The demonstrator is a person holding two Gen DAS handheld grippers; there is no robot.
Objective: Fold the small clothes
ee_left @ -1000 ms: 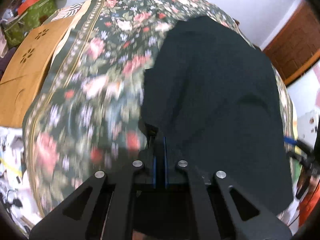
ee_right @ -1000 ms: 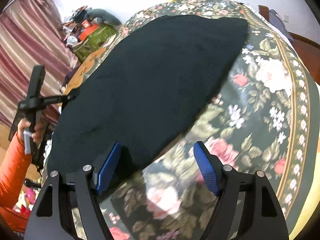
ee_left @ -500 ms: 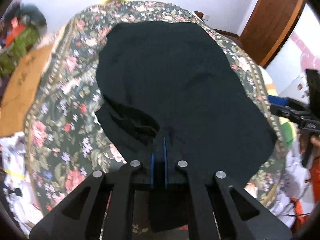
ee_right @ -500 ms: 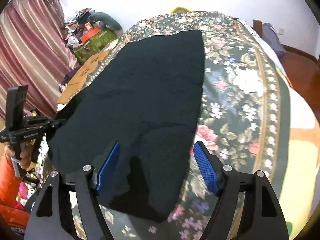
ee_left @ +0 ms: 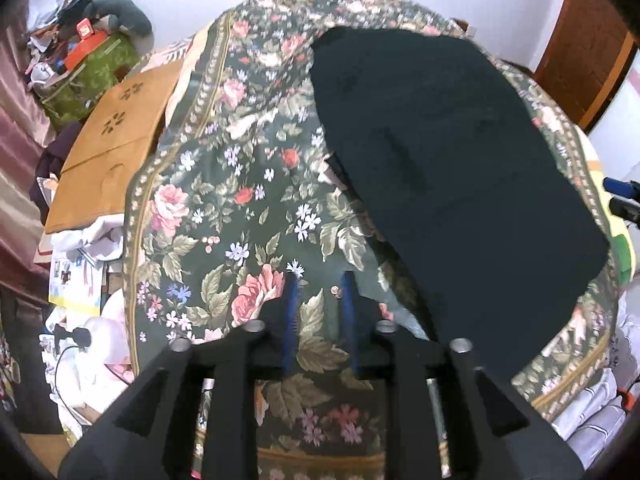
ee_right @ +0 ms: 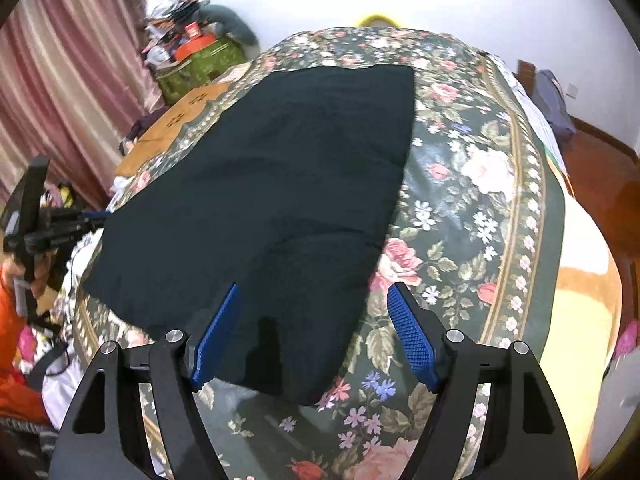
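A black garment (ee_left: 448, 168) lies spread flat on the floral bedspread (ee_left: 224, 208); it also shows in the right wrist view (ee_right: 272, 200). My left gripper (ee_left: 319, 280) is open and empty over the bare bedspread, just left of the garment's near edge. My right gripper (ee_right: 314, 292) is wide open and empty, above the garment's near corner. The left gripper also shows in the right wrist view (ee_right: 96, 216) at the garment's left edge. The right gripper shows at the right edge of the left wrist view (ee_left: 622, 196).
A brown cardboard box (ee_left: 108, 152) and a green box with clutter (ee_left: 88, 72) stand left of the bed. Papers and cables (ee_left: 76, 280) lie on the floor by the bed's near left corner. A wooden door (ee_left: 588, 52) is at the far right.
My left gripper was shut on the garment's edge; it has let go, opened and moved left off the cloth. The garment now lies flat. My right gripper stayed open.
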